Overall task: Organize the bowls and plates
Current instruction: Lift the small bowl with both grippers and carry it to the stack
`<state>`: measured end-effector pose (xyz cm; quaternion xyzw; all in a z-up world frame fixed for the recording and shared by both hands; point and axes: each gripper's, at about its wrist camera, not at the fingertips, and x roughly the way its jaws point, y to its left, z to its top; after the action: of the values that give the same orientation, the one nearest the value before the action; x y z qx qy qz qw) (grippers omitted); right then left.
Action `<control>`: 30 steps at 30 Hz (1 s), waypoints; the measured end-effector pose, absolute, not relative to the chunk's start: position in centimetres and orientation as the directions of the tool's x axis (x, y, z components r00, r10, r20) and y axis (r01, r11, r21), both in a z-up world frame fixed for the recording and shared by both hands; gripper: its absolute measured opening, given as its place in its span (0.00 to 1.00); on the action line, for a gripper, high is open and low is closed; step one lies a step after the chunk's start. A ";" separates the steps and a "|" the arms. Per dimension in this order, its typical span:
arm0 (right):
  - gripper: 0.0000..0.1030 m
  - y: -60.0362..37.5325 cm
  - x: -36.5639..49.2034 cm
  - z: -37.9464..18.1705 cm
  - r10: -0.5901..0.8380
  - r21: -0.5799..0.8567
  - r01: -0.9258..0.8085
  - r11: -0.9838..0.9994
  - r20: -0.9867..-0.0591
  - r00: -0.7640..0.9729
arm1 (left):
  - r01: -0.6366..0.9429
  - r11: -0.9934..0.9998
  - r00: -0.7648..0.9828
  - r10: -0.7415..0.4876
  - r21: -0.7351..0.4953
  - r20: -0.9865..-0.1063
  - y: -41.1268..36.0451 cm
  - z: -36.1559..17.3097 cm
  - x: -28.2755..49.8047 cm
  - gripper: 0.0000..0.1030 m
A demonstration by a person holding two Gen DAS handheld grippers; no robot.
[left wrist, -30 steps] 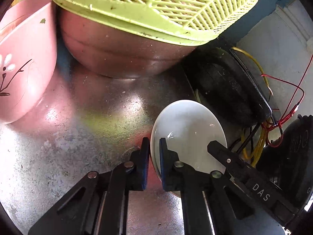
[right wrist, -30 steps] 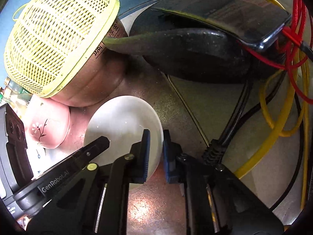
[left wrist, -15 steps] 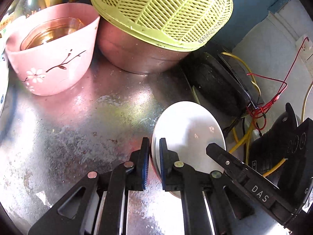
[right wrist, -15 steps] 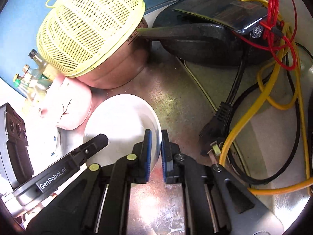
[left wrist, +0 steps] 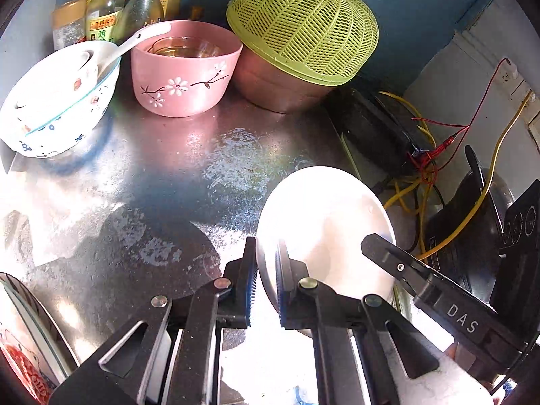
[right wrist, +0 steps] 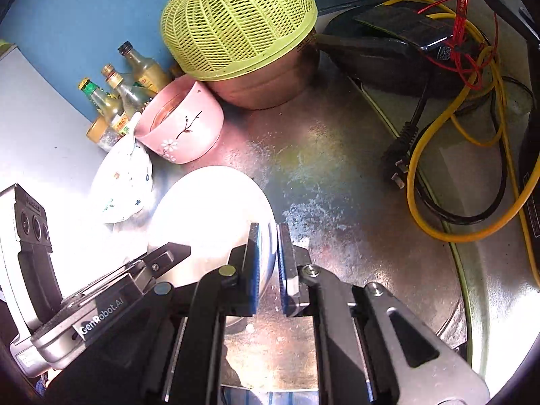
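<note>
while the left hand-held gripper (left wrist: 266, 276) and right hand-held gripper (right wrist: 268, 263) each clench opposite rims of the round white ceramic plate (left wrist: 324, 222) above the scuffed metal surface (left wrist: 189, 175), carrying seems underway, calling next for a level set-down near the stacked white patterned bowls (left wrist: 57, 101).

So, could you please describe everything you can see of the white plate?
The white plate is round, plain and glossy, apparently ceramic, overexposed by bright light. It sits tilted above the metal tabletop, gripped at opposite edges: the left gripper pinches its near rim, the right gripper its other side. Nothing else touches it.
</note>
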<state>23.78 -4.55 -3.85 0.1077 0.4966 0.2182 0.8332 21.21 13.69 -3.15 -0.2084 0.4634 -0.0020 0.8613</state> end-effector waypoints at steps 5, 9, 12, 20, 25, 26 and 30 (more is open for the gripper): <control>0.09 -3.2 20.8 -2.6 0.509 0.407 -0.320 0.856 -0.772 0.381 | -0.238 0.905 0.592 -0.151 -0.351 -0.791 15.3 -1.6 17.0 0.08; 0.09 -1.3 18.5 -1.5 0.546 0.413 -0.383 0.826 -0.756 0.362 | -0.287 0.896 0.615 -0.098 -0.338 -0.782 16.8 -0.3 13.6 0.08; 0.09 0.6 17.0 -0.7 0.574 0.418 -0.434 0.798 -0.745 0.338 | -0.333 0.882 0.626 -0.056 -0.332 -0.778 18.3 0.5 11.0 0.08; 0.09 6.3 12.8 0.5 0.638 0.428 -0.562 0.708 -0.728 0.250 | -0.463 0.826 0.628 0.050 -0.321 -0.776 23.1 1.5 4.3 0.08; 0.09 9.9 10.8 0.9 0.660 0.425 -0.629 0.651 -0.726 0.192 | -0.530 0.785 0.623 0.102 -0.322 -0.776 25.8 1.7 1.3 0.08; 0.09 10.5 10.5 0.9 0.663 0.426 -0.639 0.640 -0.727 0.179 | -0.543 0.776 0.621 0.114 -0.321 -0.776 26.2 1.8 0.7 0.08; 0.09 13.0 9.2 1.0 0.665 0.415 -0.683 0.601 -0.734 0.139 | -0.586 0.745 0.613 0.150 -0.319 -0.776 28.0 1.8 -1.3 0.08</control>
<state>9.19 13.01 1.01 -0.0095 0.4808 0.4467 0.7545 -1.25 27.95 1.79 -0.2842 0.3831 0.2160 0.8519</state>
